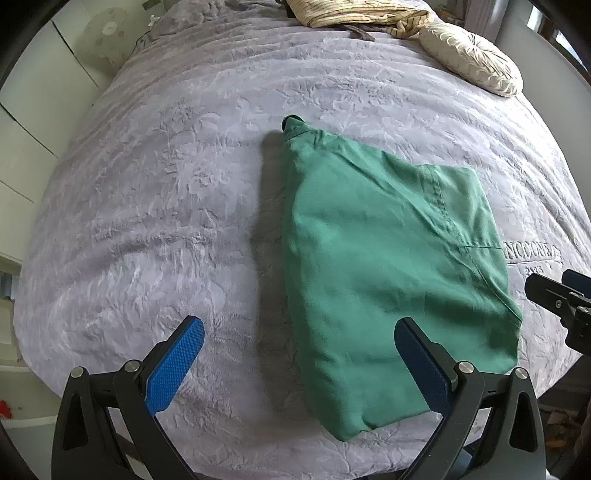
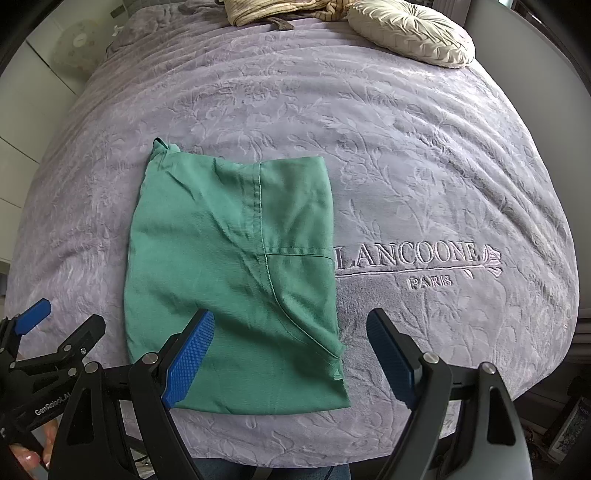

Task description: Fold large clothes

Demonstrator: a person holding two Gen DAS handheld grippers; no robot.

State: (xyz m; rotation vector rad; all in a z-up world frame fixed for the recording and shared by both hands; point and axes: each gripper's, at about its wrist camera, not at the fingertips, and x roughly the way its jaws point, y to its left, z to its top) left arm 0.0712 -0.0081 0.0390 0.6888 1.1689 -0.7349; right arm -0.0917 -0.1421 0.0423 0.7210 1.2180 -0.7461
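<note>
Both released: left gripper (image 1: 299, 354), right gripper (image 2: 291, 350), above folded green garment (image 2: 236, 273), lilac bedspread (image 2: 424, 166)

Bed w/ lilac embossed blanket (image 2: 424, 177), cream pillow (image 2: 410, 33) at head, white cupboards (image 1: 26, 122) on left.

Left gripper (image 1: 299, 365): jaws spread wide, nothing between them, lower centre of its frame. Right gripper (image 2: 290, 354): jaws equally wide, empty, lower centre of its frame.

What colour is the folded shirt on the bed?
Green. The folded shirt shows best in the right wrist view.
</note>
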